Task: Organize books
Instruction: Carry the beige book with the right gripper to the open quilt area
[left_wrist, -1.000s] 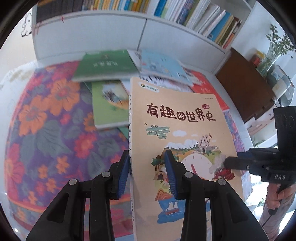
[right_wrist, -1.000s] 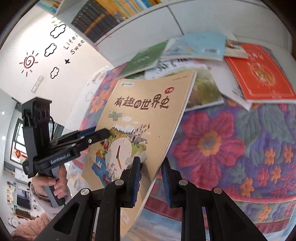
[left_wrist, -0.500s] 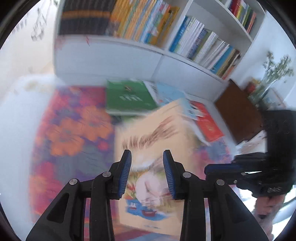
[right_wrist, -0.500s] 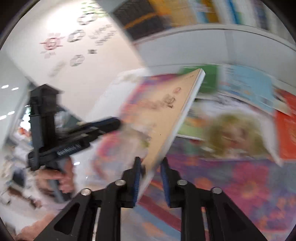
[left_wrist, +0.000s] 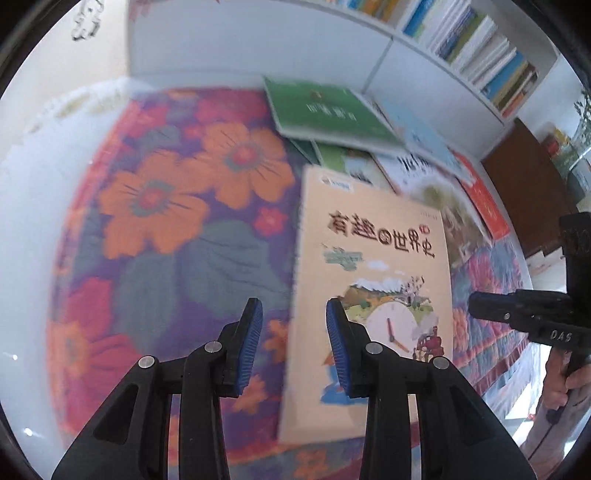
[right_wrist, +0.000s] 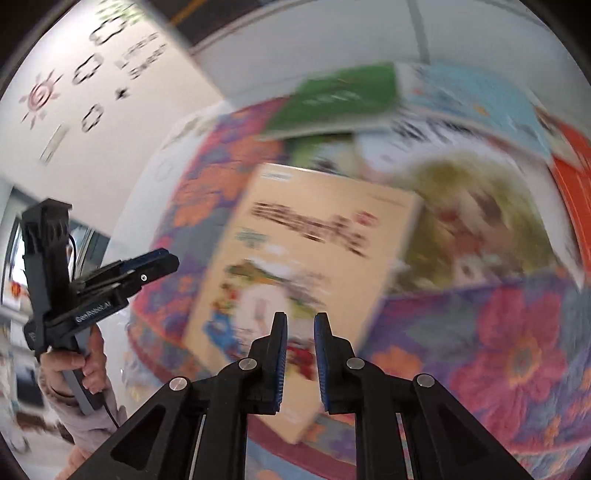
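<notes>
— While the left gripper (left_wrist: 293, 347) is hovering above the floral cloth (left_wrist: 166, 206), what are its tongs doing?

— They are standing well apart, with nothing between the blue pads (left_wrist: 251, 347). Only cloth is showing through the gap, and the right-hand finger is overlapping the left edge of the tan book (left_wrist: 373, 295).

— And the right gripper (right_wrist: 300, 362)?

— Its tongs are sitting close together, leaving only a narrow gap. Nothing is being clamped. In the left wrist view its tip is hanging just off the book's right edge, apart from it.

— So where is the tan book lying?

— It is lying face up on the cloth, near the table's front edge, between the two grippers. Its cover is showing a clock and a red train.

— What is lying farther out?

— More books are lying in an overlapping spread behind it: a green book (left_wrist: 325, 110) on top at the back, a light blue book (left_wrist: 421, 136) beside that, and a red book (left_wrist: 484, 199) to the right. The right wrist view is blurring most of these.

— And beyond the table?

— A white bookshelf (left_wrist: 480, 55) is running along the wall, holding rows of upright books.
</notes>
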